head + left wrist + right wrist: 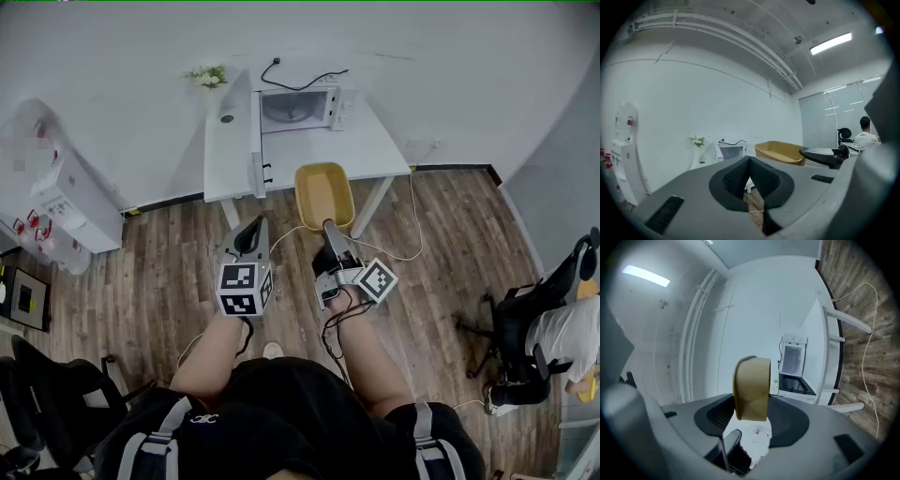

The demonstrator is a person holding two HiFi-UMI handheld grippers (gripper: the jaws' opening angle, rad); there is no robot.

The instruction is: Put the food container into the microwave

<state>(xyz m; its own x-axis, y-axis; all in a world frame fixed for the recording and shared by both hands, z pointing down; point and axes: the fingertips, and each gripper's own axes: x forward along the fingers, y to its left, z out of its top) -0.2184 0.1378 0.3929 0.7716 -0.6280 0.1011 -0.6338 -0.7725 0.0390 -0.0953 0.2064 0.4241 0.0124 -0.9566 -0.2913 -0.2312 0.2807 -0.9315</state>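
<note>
Food container (pixel 324 194): tan, smooth, oval tub, its rim clamped between the jaws of our right gripper (pixel 330 229).
Our left gripper (pixel 251 232) has its jaws pressed together on nothing; beyond both pairs we see the open microwave (pixel 298 108), white table (pixel 375 150) and wood-plank floor (pixel 169 281).

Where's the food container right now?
Head view, centre: food container clamped in the right gripper, at the near edge of the table, short of the open microwave.

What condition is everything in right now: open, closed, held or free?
microwave: door swung open.
food container: no lid, looks empty, held in the air.
right gripper: shut on the food container's rim.
left gripper: fingers together, holding nothing.
</note>
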